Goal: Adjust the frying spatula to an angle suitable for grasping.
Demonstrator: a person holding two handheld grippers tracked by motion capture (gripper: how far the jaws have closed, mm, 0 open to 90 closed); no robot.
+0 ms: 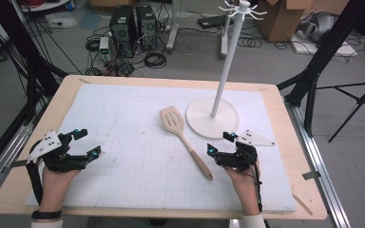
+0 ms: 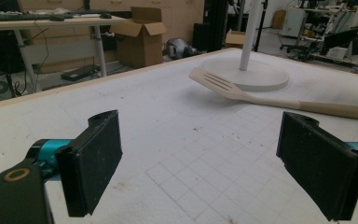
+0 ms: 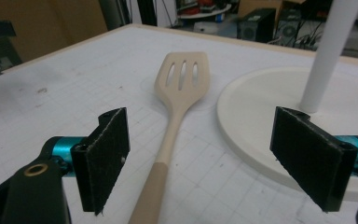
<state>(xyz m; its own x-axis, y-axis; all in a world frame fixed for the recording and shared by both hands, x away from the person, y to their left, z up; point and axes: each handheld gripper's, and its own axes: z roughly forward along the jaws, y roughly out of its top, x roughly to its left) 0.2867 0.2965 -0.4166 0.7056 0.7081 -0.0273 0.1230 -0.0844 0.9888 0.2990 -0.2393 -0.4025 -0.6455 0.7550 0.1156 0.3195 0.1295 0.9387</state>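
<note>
White mat [image 1: 138,142], slotted spatula [image 1: 183,137], stand base [image 1: 204,124]

Lighting is even, diffuse, overhead; moderately bright. The white mat [image 1: 138,142] shows no glare. The spatula [image 1: 183,137] casts a faint, soft shadow. High view is soft, low in detail. Both gripper views blur toward 12 o'clock background and bend lines at the edges.

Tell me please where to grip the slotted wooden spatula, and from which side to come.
Probably the handle, near its darker end. The slotted wooden spatula lies flat, handle toward the open right gripper, which already straddles it. Come from the person's side, low along the handle; the white stand base crowds the flat slotted head.
</note>
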